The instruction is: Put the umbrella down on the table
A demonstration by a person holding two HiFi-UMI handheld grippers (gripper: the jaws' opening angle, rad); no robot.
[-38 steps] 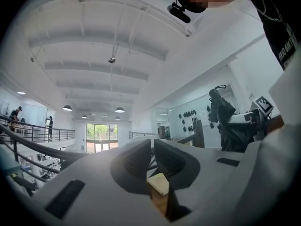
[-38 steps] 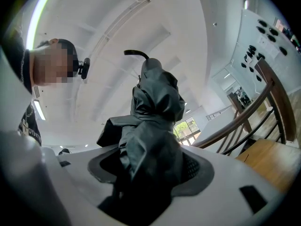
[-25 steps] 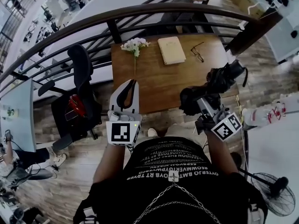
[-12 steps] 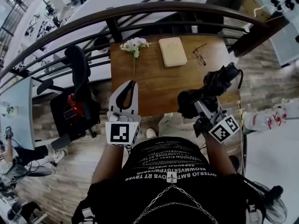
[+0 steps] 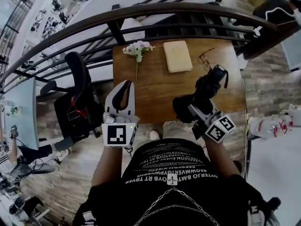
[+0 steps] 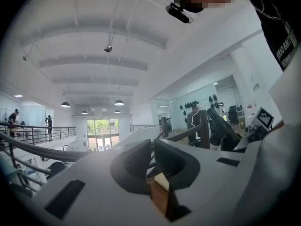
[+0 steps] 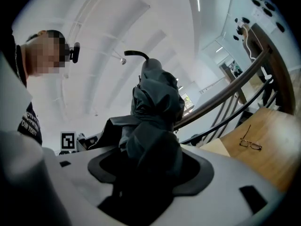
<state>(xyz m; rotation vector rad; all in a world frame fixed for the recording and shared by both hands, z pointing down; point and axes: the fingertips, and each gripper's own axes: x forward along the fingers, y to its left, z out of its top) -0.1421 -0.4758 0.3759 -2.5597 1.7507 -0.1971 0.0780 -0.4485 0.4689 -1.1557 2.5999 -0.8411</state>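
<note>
My right gripper (image 5: 192, 109) is shut on a folded black umbrella (image 5: 203, 89), which it holds over the front right part of the brown wooden table (image 5: 155, 91). In the right gripper view the umbrella (image 7: 155, 107) fills the space between the jaws of that gripper (image 7: 150, 173) and sticks up, its curved strap at the top. The left gripper (image 5: 126, 84) hovers at the table's front left edge. Seen from its own camera, the left gripper (image 6: 153, 166) has its jaws together with nothing between them.
On the table's far side lie a white flower bunch (image 5: 138, 49), a beige book (image 5: 178, 56) and a pair of glasses (image 5: 207, 59). A dark curved railing (image 5: 141, 12) runs behind the table. A black office chair (image 5: 80, 93) stands to its left.
The right gripper has carried the umbrella a little leftward and inward over the table. The left gripper has hardly moved.
</note>
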